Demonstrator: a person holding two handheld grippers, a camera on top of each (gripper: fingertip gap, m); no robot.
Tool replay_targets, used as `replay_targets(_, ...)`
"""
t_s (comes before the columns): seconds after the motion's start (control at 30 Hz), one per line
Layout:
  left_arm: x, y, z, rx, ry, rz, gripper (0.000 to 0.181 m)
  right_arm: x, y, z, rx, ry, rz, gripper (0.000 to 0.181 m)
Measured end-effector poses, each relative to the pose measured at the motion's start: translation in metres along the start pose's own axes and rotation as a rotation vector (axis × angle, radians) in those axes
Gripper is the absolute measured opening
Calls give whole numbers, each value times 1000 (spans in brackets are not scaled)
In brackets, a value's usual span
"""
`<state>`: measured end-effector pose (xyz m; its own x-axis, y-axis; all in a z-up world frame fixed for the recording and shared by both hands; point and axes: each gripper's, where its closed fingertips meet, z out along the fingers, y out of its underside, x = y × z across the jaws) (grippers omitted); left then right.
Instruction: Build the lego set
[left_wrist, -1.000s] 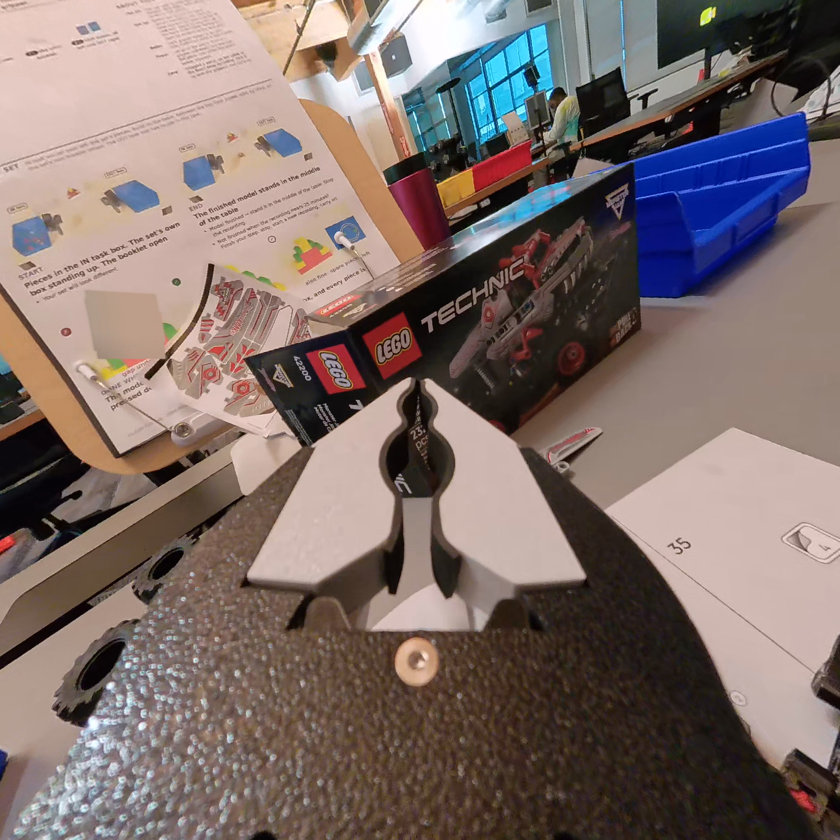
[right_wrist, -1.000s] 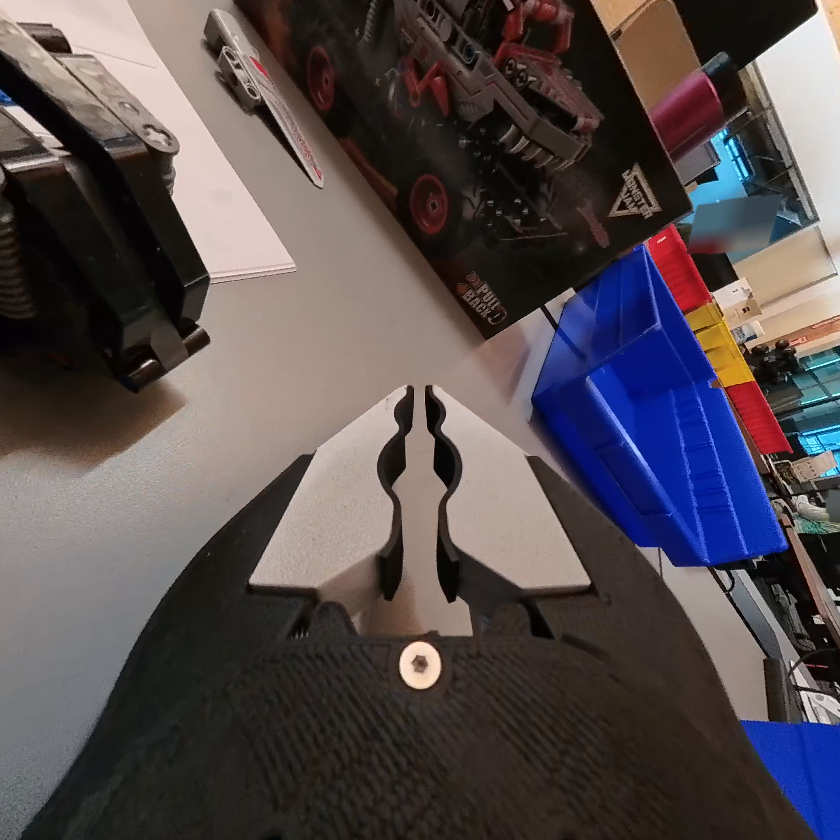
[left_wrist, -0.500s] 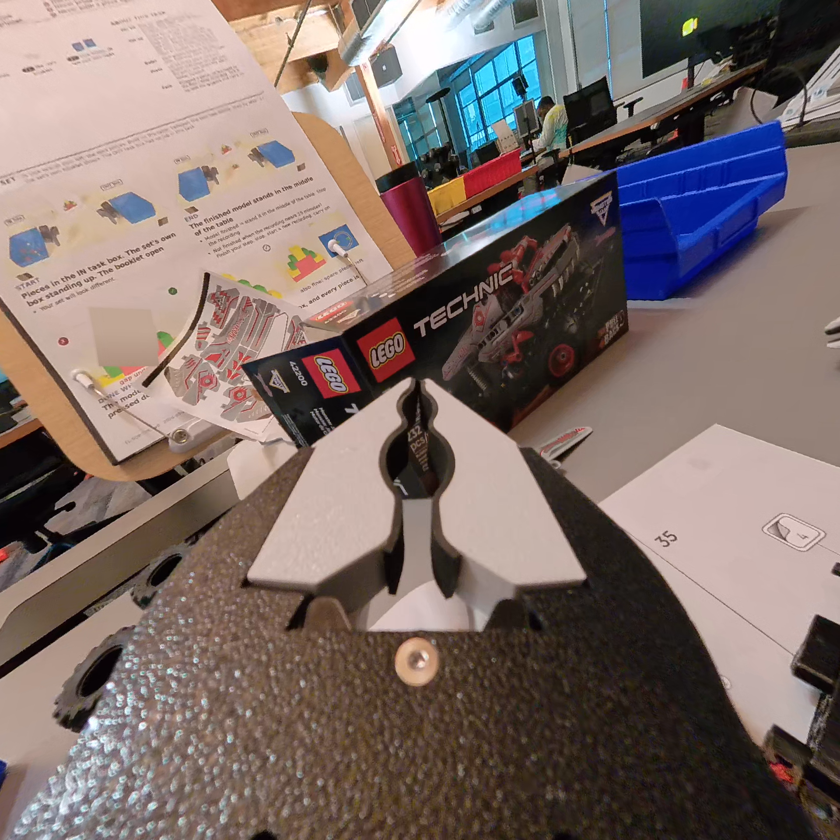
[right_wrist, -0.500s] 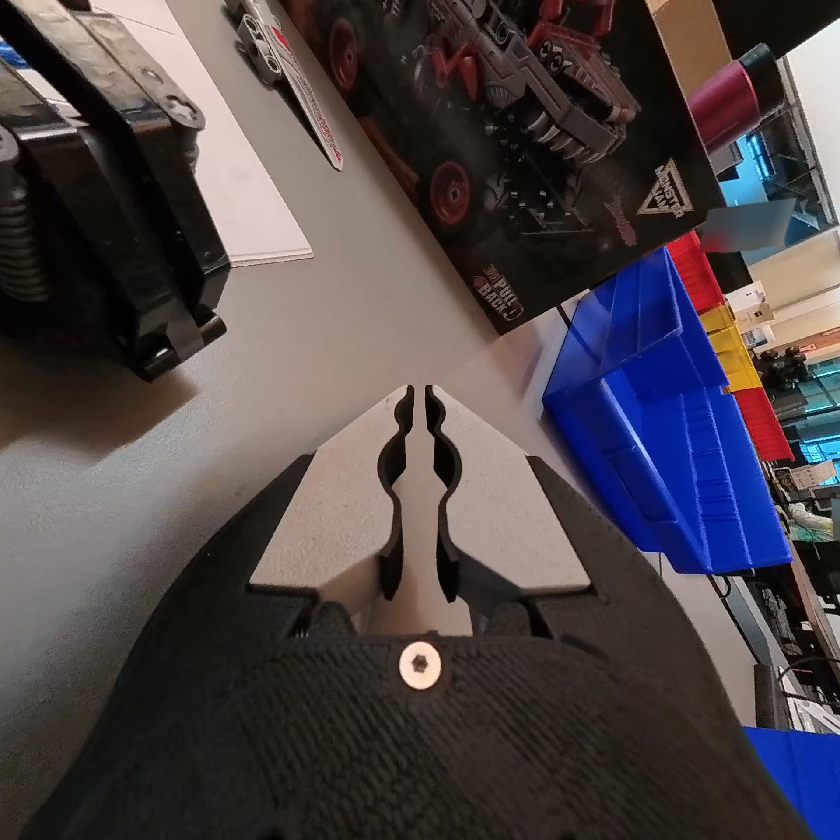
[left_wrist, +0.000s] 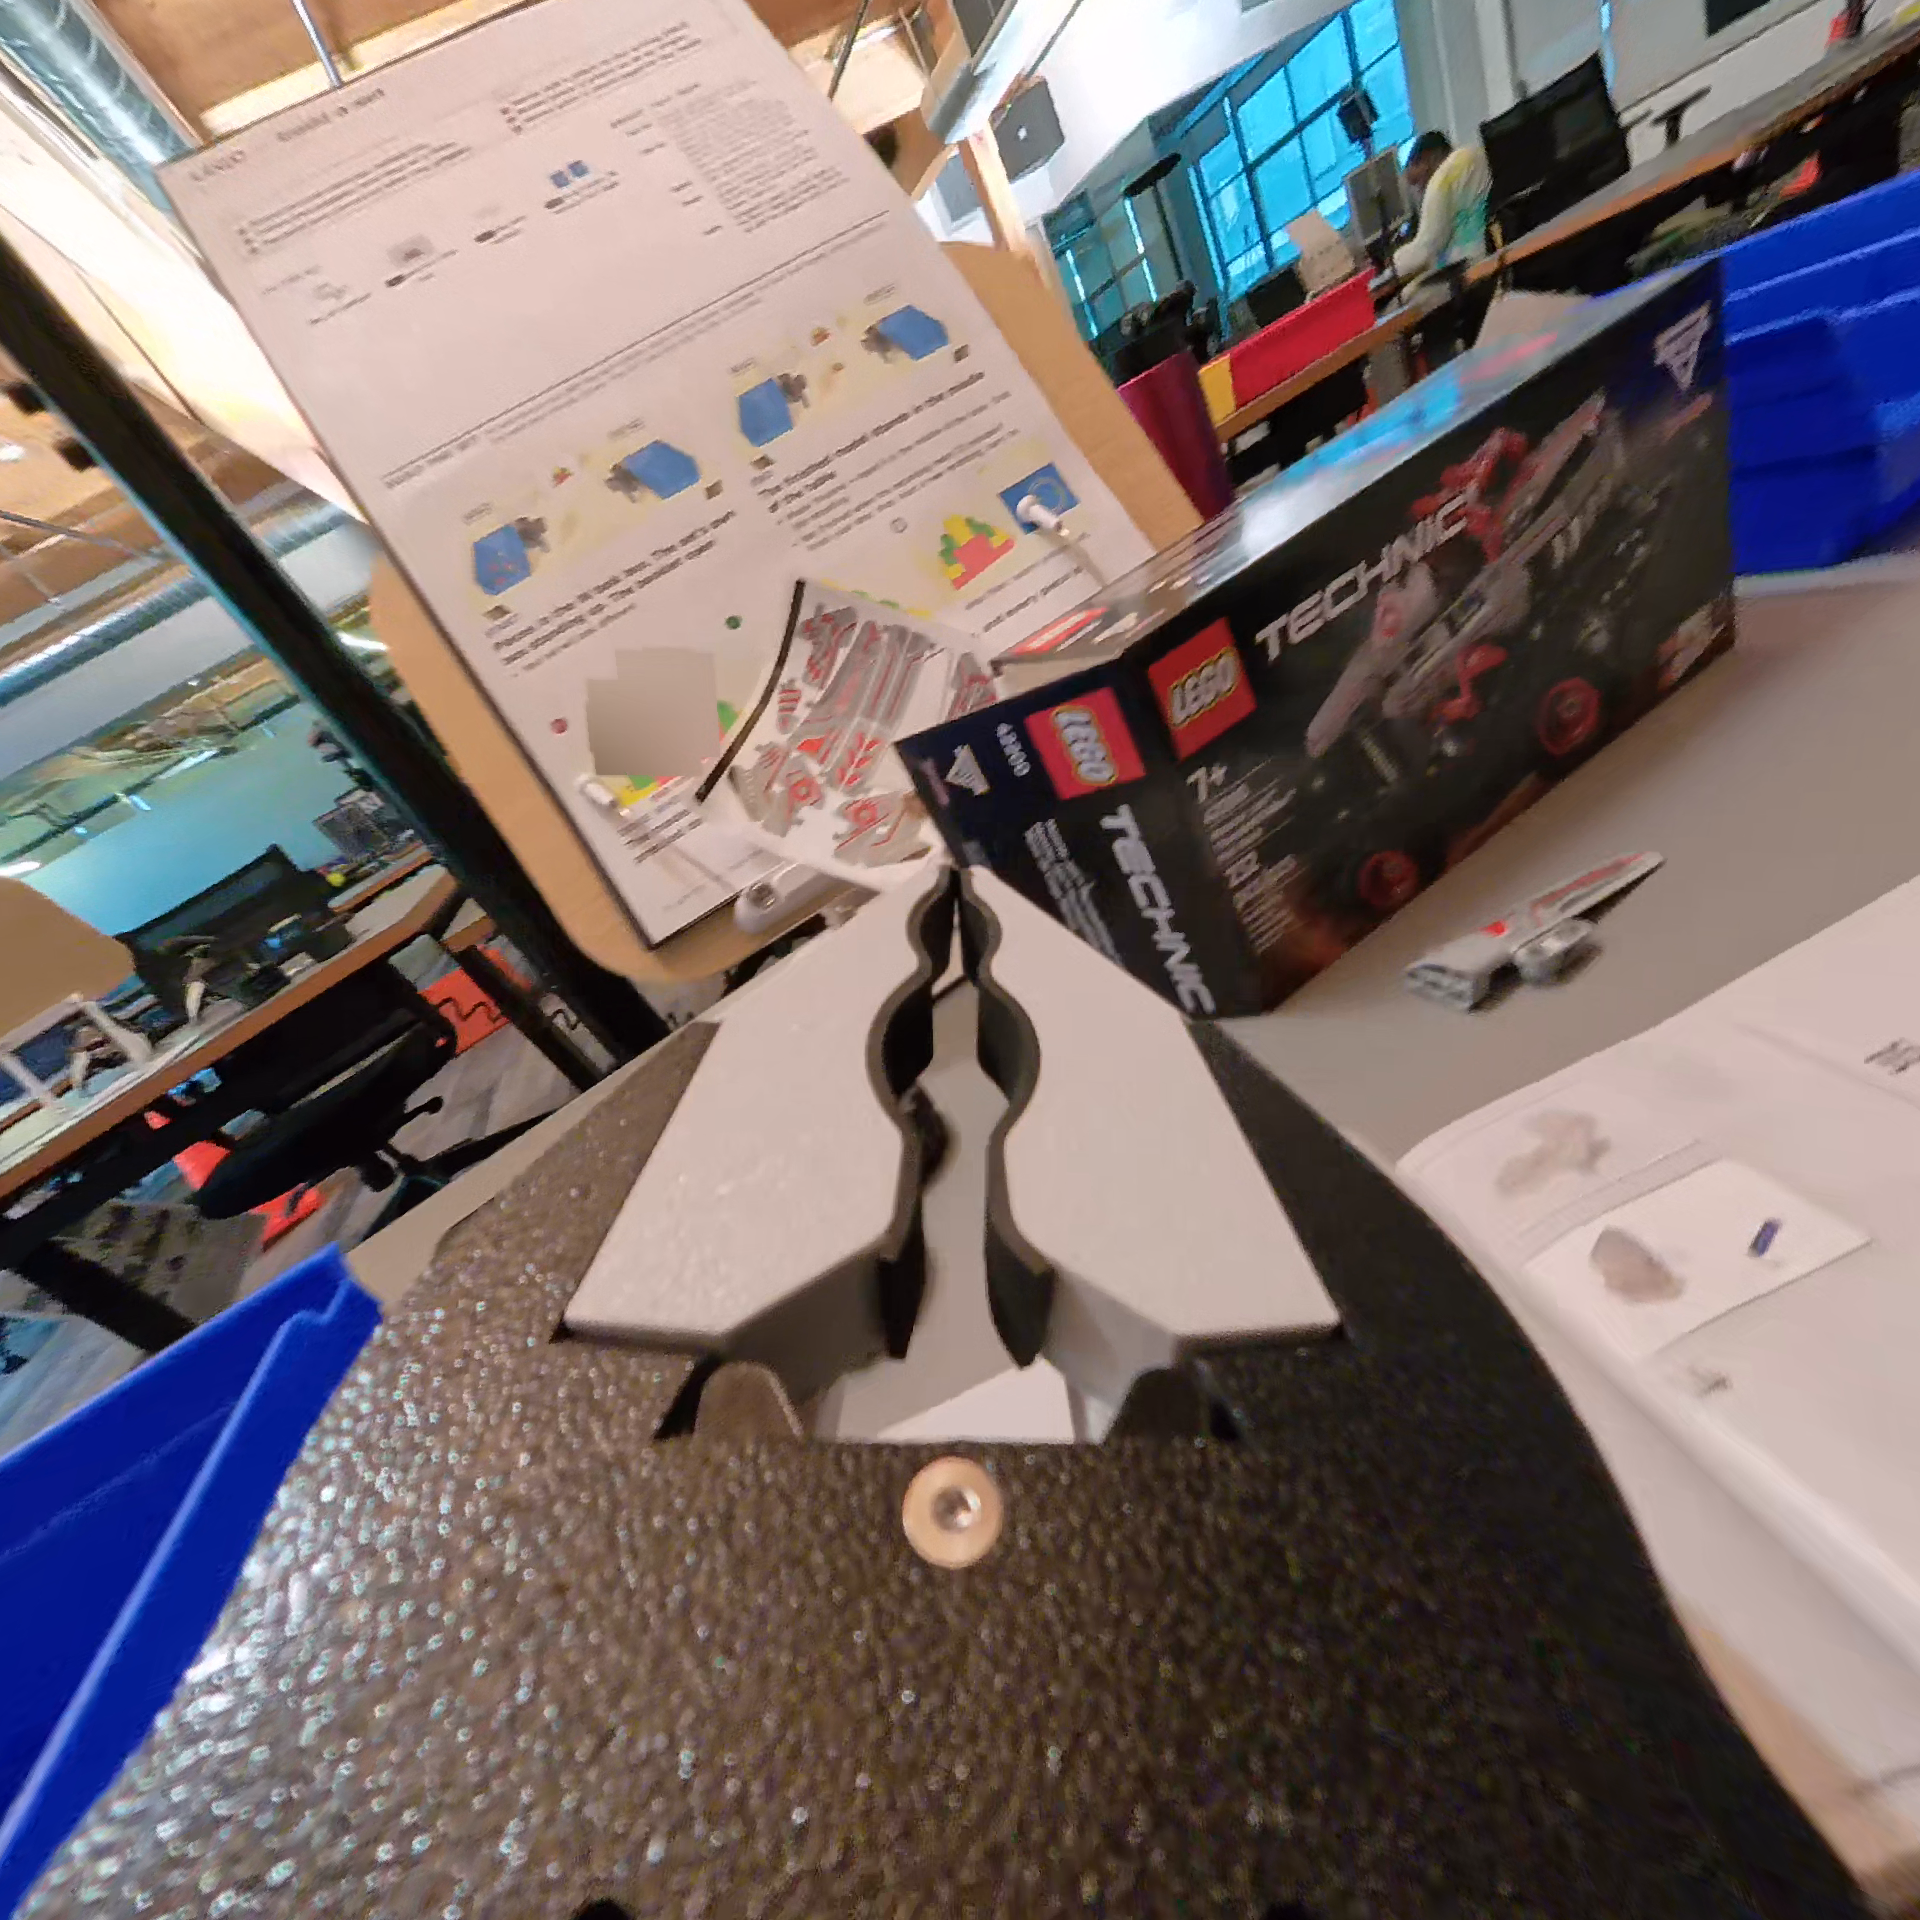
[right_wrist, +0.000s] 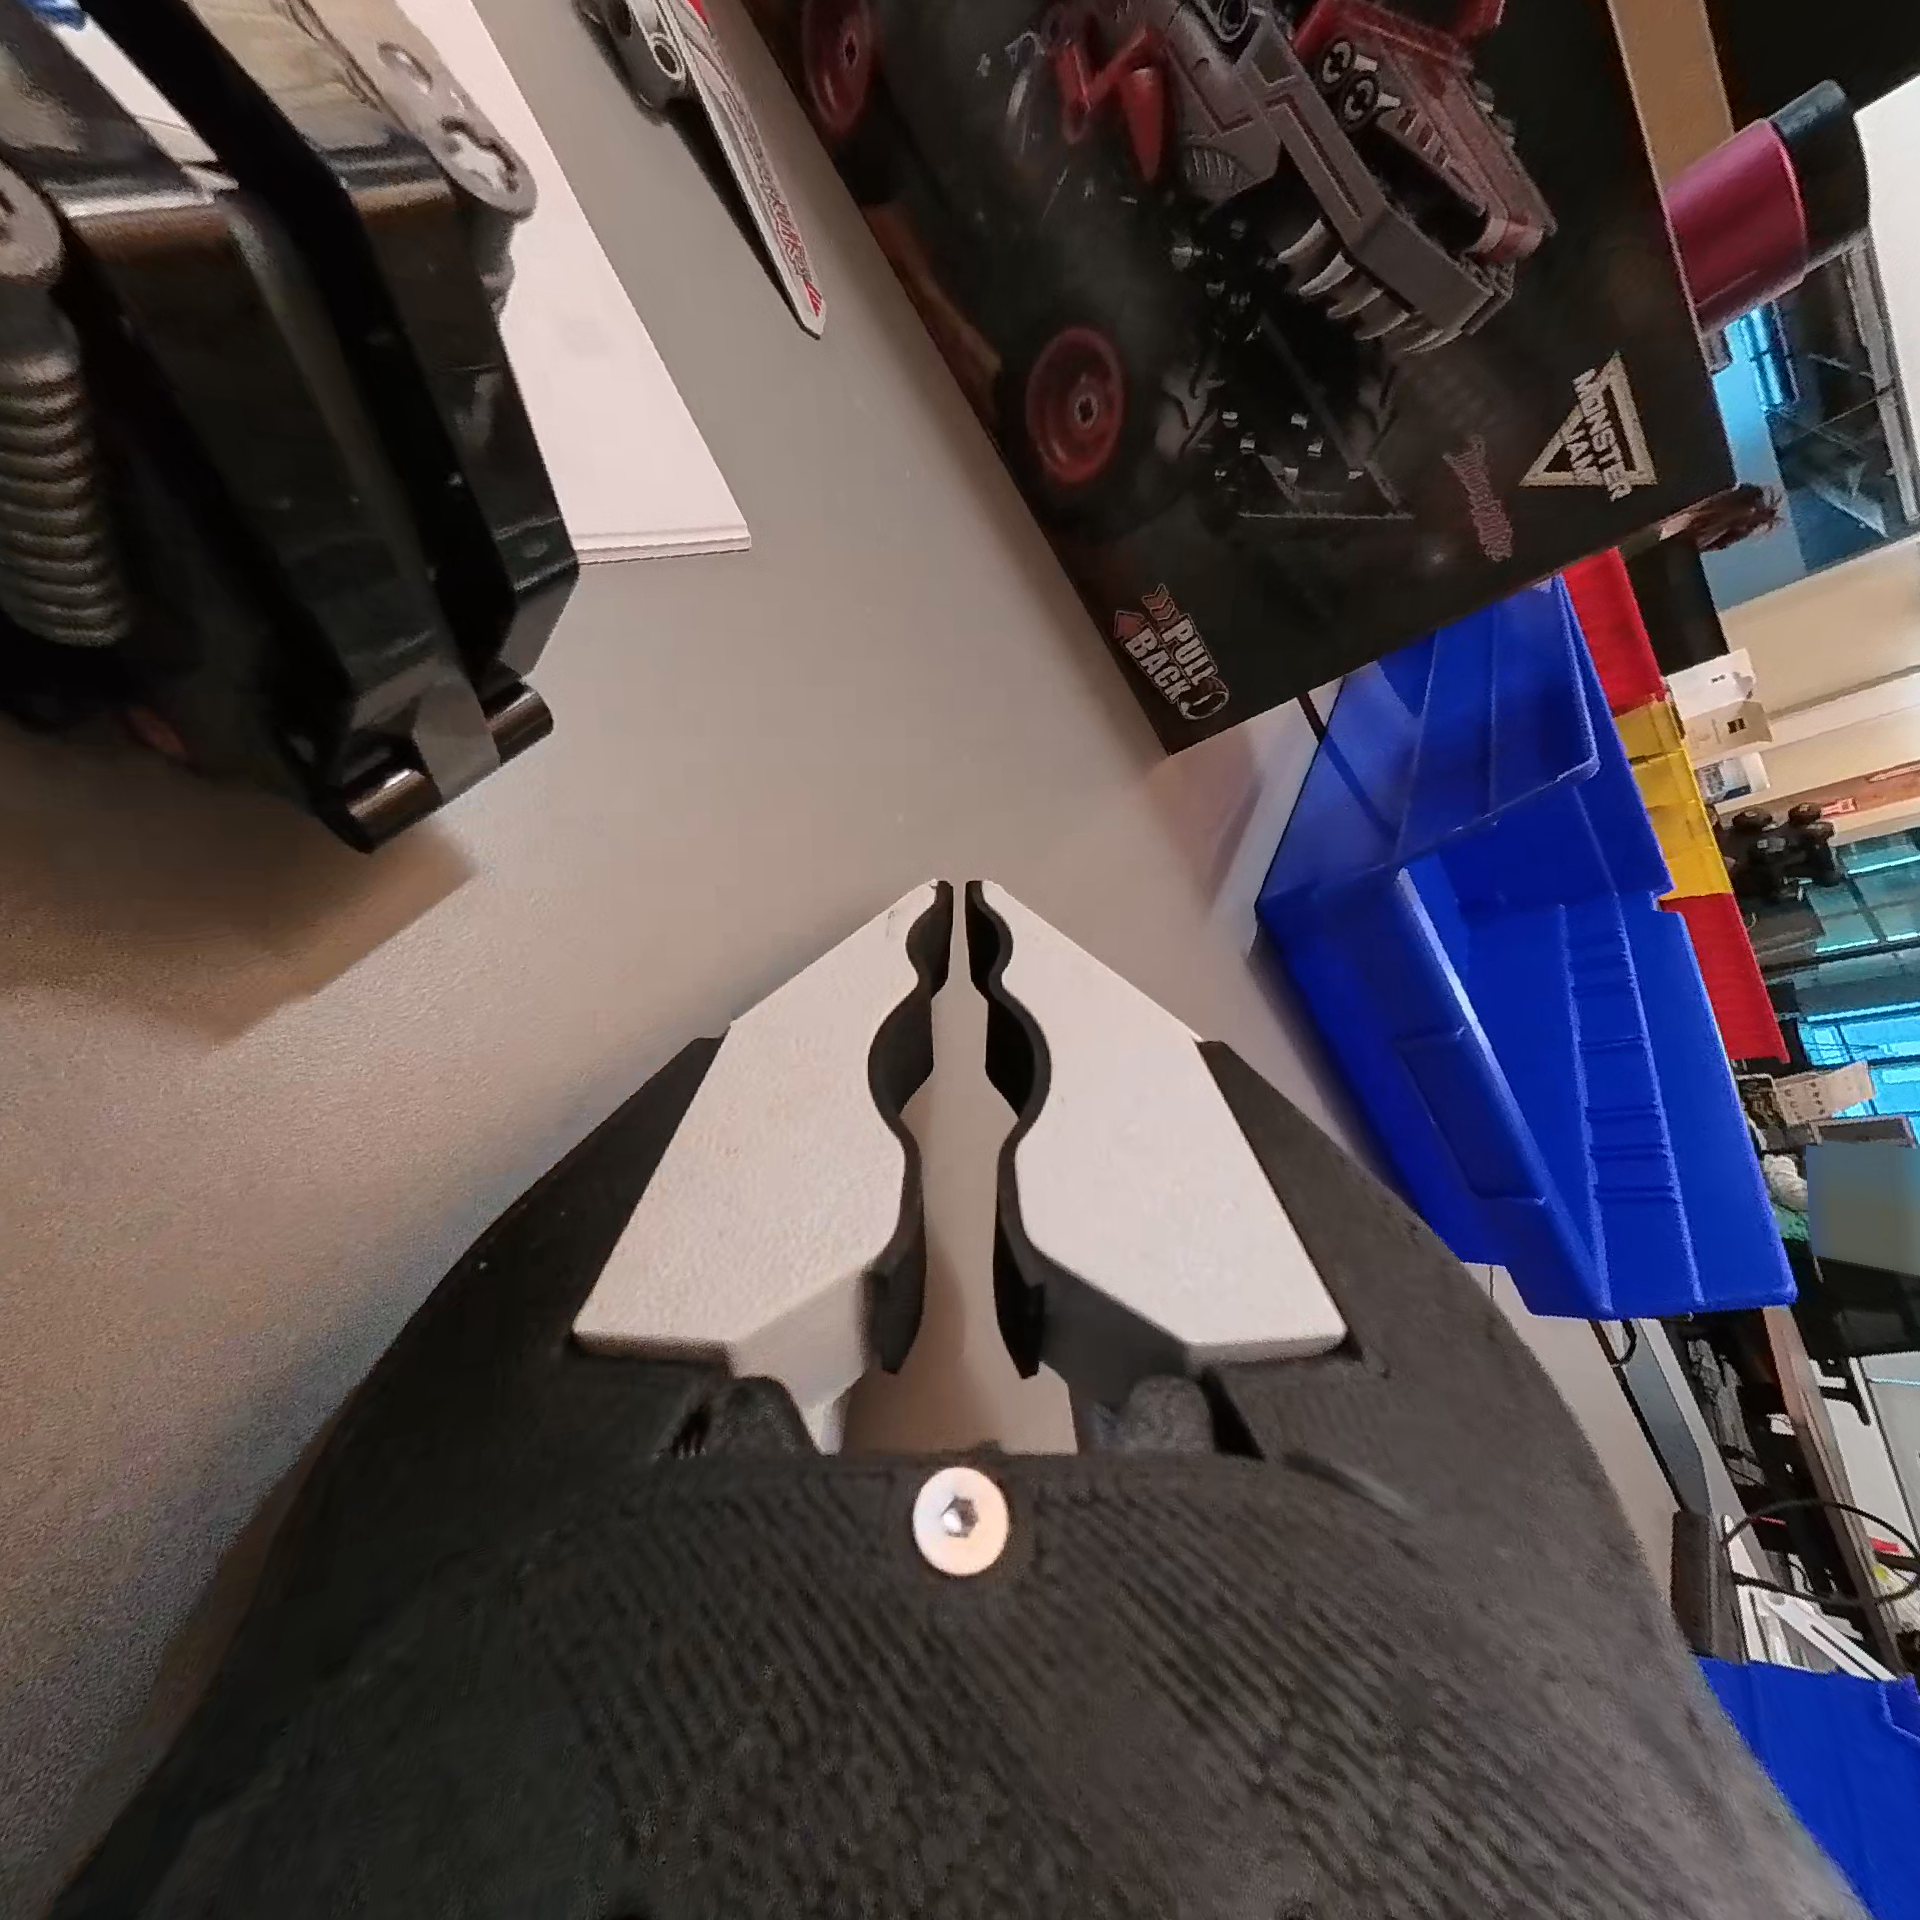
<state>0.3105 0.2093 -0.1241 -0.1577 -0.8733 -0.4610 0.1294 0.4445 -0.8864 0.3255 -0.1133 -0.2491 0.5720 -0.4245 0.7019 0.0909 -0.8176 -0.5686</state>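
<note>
Your left gripper has its jaws drawn nearly together, with only a thin slit between the tips and nothing held between them. Your right gripper is in the same condition: tips almost touching, nothing gripped.

From the left wrist view, the left gripper points toward the near end of the Lego set box, which lies on the grey table. A sticker sheet with red and grey shapes stands just beyond the tips, leaning at the box's near end. Behind it, a printed instruction sheet is mounted upright on a wooden board. To the right of the gripper, the open instruction booklet lies flat on the table. Between the booklet and the box lies a small grey Lego panel piece with red markings. A blue bin sits at the lower left, and another blue bin stands past the far end of the box.

From the right wrist view, the right gripper hovers over bare table. The box lies ahead, with the panel piece beside it. A black assembly with a ribbed grey part rests at the left, partly on the booklet. A blue bin stands to the right.
</note>
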Motion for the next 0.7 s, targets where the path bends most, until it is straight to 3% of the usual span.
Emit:
replay_targets(0.4, -25, 30, -43, -78, -37, 233, 0, 1, 1, 2, -16, 19, -18, 0)
replay_targets(0.7, -21, 51, -39, -101, -3, -17, 0, 2, 1, 4, -20, 24, -17, 0)
